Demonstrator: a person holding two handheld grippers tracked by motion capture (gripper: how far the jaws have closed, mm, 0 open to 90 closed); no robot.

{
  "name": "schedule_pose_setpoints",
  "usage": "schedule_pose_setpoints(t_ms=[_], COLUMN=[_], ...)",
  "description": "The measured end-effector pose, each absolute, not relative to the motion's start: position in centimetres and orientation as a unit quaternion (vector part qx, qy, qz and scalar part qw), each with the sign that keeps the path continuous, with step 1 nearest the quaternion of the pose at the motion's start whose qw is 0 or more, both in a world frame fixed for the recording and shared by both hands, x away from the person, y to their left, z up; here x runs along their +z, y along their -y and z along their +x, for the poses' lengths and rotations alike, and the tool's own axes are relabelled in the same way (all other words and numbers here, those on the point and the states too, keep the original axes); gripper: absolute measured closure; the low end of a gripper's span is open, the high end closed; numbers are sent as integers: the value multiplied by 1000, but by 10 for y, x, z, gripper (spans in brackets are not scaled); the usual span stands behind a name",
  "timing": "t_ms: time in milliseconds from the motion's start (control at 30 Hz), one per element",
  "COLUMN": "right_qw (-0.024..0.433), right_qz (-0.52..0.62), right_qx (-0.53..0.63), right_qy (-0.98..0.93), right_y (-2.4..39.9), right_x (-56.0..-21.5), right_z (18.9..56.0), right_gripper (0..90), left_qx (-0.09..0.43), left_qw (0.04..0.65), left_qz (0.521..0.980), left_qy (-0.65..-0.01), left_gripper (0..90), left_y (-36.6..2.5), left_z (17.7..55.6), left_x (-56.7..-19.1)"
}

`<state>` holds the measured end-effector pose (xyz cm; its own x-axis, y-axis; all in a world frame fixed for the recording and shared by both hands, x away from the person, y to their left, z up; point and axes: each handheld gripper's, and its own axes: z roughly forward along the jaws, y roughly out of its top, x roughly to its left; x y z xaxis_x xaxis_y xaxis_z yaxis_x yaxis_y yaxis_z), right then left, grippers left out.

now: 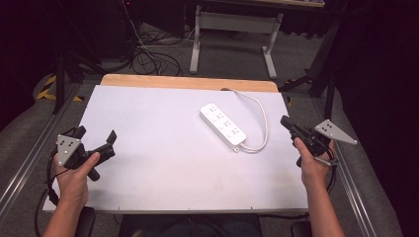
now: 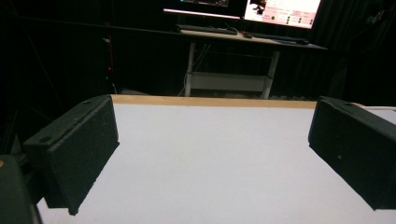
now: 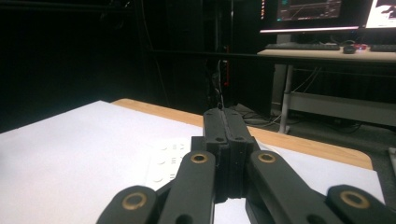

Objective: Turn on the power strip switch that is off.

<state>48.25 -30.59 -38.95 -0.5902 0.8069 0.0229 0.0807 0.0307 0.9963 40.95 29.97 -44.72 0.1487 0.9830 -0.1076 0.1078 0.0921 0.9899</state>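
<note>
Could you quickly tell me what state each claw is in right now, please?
Left claw: open, nothing between its jaws, above the white table.
Right claw: closed, jaws together, holding nothing, near the power strip.

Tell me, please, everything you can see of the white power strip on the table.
The power strip is a long white plastic bar with a row of sockets on its top face. It lies flat on the white table, right of centre, set diagonally. Its white cable leaves the near end, loops round its right side and runs to the table's far edge. Nothing grips it; the shut right tool is close beside the cable.
</note>
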Motion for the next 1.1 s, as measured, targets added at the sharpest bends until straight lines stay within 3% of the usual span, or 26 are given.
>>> schedule_pose_setpoints(t_ms=[1100], right_qw=[261], right_qz=[316], right_qx=[543], right_qy=[-733], right_y=[260], right_x=[-391], right_z=[518], right_gripper=[900], left_qx=[415], left_qw=[531], left_qz=[535], left_qy=[-510], left_gripper=[27], left_y=[-302], left_z=[406], left_x=[-448])
